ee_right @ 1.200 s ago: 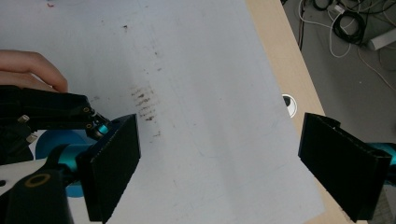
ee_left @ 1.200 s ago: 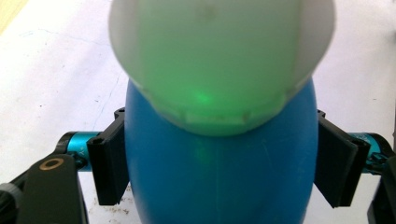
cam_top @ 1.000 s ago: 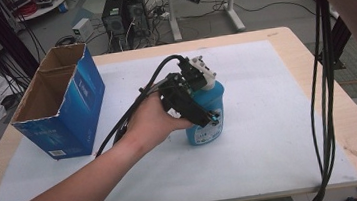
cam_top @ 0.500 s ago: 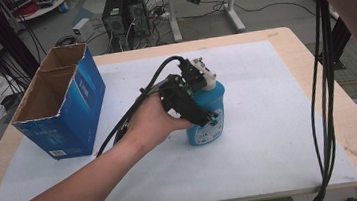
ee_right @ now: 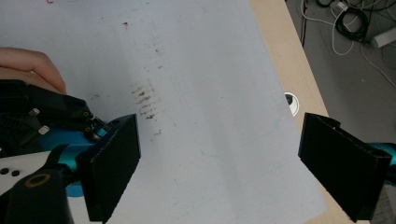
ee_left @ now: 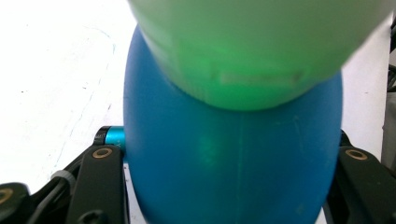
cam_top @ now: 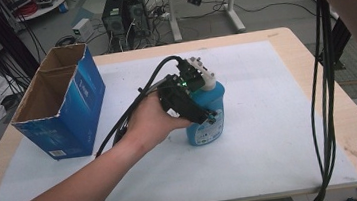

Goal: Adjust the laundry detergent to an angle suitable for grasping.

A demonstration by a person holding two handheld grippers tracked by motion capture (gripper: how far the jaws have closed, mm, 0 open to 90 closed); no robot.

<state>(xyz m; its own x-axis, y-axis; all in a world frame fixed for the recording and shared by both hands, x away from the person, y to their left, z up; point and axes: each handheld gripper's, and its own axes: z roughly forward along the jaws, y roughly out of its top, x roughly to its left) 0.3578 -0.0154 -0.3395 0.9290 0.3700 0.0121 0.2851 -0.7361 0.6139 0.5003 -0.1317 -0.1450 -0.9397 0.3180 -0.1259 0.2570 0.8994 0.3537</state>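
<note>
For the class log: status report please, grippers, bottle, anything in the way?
Left gripper jaws just closed, shut on blue bottle. Right gripper open, nothing between its jaws. Bottle upright on white mat. Open blue box stands apart, left.

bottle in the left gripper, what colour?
Blue bottle with a white cap; high view shows it best.

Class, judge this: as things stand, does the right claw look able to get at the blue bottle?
Probably yes: the right claw hangs open above bare mat, though the left claw already clamps the blue bottle.
</note>
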